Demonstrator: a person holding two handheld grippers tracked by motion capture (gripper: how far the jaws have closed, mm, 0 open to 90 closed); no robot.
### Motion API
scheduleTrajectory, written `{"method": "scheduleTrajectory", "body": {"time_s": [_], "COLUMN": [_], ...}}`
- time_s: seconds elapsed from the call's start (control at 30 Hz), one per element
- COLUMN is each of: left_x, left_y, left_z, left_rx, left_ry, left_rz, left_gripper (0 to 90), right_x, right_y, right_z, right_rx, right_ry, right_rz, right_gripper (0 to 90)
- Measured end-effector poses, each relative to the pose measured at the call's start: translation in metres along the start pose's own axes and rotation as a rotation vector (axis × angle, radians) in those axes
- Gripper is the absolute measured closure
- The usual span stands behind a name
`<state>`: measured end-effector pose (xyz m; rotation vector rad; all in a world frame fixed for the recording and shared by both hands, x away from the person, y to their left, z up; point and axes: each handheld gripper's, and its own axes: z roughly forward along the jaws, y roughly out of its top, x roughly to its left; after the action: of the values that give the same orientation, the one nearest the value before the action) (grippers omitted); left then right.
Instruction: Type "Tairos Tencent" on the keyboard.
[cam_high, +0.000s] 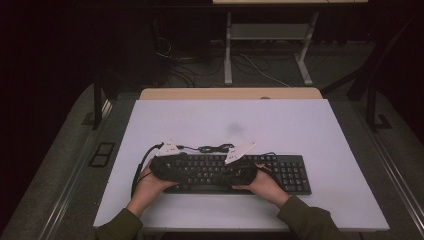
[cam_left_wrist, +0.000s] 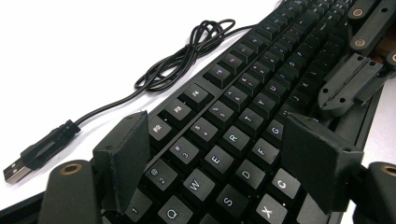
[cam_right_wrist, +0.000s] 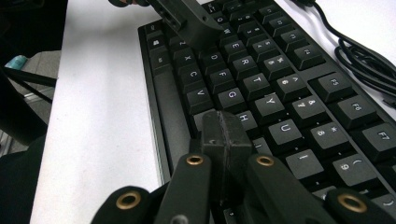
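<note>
The jaws of the left gripper stand spread, with the Q-W-E-R rows of the black keyboard showing between them and nothing pinched, while the jaws of the right gripper are pressed together into one blunt tip that sits over the keys near H and B; whether that tip touches a key cannot be told. In the high view the keyboard lies at about 6 o'clock on the white tabletop, close to the person's edge, with the left gripper over its 9 o'clock end and the right gripper over its middle, a hand behind each and olive sleeves entering from the bottom. The keyboard's cable is bundled in a loose coil on the bare white surface just beyond the function-key row, at 12 o'clock from the keys, and its USB plug lies free on the table. A wooden strip edges the far side of the top. The room around is dark: grey floor, a white table frame at 12 o'clock and loose wires on the floor beneath it
</note>
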<state>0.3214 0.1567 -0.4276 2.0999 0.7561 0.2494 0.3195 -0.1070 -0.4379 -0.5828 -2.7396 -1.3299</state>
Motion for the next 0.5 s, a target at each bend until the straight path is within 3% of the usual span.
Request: {"method": "scheduleTrajectory", "body": {"time_s": [0.5], "left_x": [0.0001], "left_y": [0.0001], "left_z": [-0.0006], "left_rx": [0.000], "left_ry": [0.002], "left_rz": [0.003], "left_gripper": [23.7], "right_x": [0.0013], "right_y": [-0.0008], "right_z": [0.0038], "right_rx": [0.024], "right_ry": [0.002], "right_rz": [-0.004], "right_gripper": [89.2]}}
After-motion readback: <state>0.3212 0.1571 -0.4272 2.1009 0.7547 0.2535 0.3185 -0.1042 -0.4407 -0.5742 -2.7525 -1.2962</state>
